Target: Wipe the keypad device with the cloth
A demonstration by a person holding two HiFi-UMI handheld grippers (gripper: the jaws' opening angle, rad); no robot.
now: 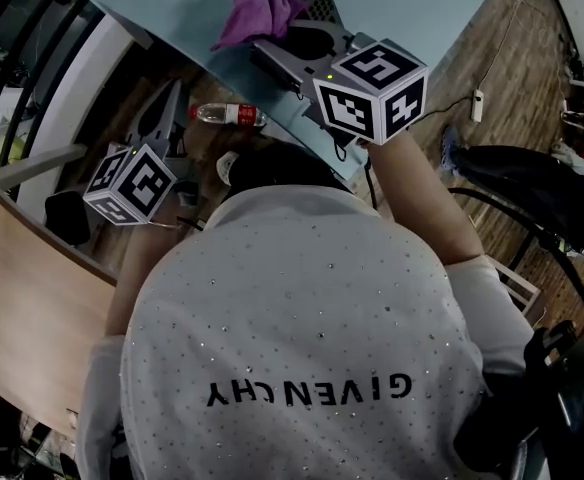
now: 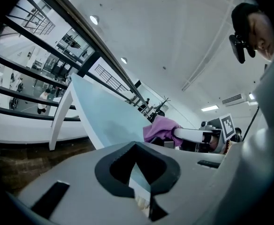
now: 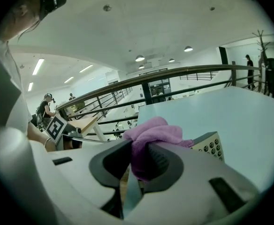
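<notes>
Cloth: one purple cloth [image 3: 158, 132], bunched into a loose wad. It looks soft and light, likely to fold and drag rather than slide. A pinch on a thick fold, as here, should leave enough hanging to wipe with.
Right gripper: the right gripper [image 3: 139, 144] has its fingers closed on the cloth, a fold of it squeezed between the pads.
Keypad: one keypad [image 3: 213, 146], a grey box with a slanted face and rows of small round buttons. It looks rigid and fairly light, so my guess is that it may shift under a hard wipe. The buttons call for light pressure. If it has to be steadied, the plain sides are the place to hold it, not the keys.
Where: the keypad sits on the pale blue desk [image 3: 242, 118], not far in from the near edge. The cloth is just beside it, and contact cannot be told.
Left gripper: the left gripper [image 2: 137, 146] has its fingers closed on nothing and is off the desk, beyond the near edge.
Bottle: one bottle [image 1: 230, 115] lies by the near edge, seemingly on the floor.
Grippers: two.
</notes>
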